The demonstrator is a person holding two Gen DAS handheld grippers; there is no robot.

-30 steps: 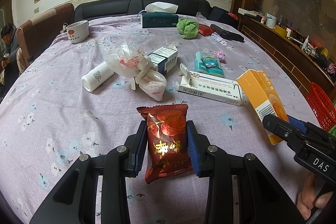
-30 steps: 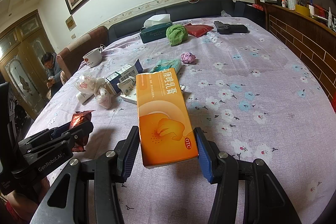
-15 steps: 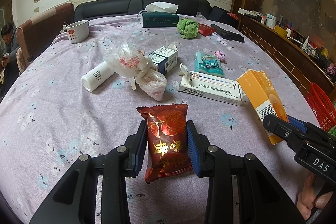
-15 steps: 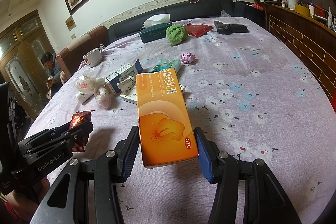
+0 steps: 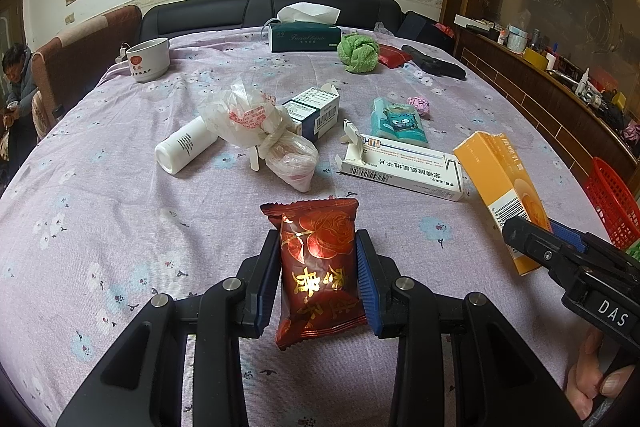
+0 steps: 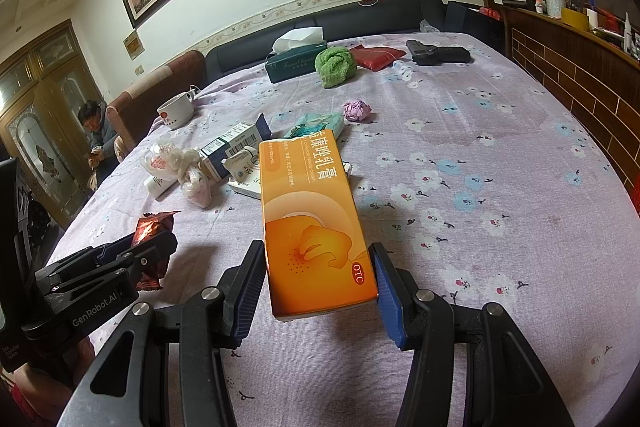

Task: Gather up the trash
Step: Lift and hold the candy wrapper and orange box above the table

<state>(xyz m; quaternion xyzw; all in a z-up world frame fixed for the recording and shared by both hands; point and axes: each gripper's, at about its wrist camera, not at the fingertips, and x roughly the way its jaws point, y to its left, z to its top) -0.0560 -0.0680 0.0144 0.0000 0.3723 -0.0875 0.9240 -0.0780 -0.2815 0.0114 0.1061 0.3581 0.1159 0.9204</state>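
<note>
Pinching a dark red foil snack packet (image 5: 318, 269) in your left gripper (image 5: 318, 277), you hold an orange cardboard medicine box (image 6: 314, 227) clamped in your right gripper (image 6: 318, 287), both above the lilac floral-clothed counter (image 6: 480, 207).

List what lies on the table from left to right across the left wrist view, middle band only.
White bottle → knotted plastic bag → blue-and-white box → long white box → orange box → red basket.

Two wrist views, shared table (image 5: 120, 211)
</note>
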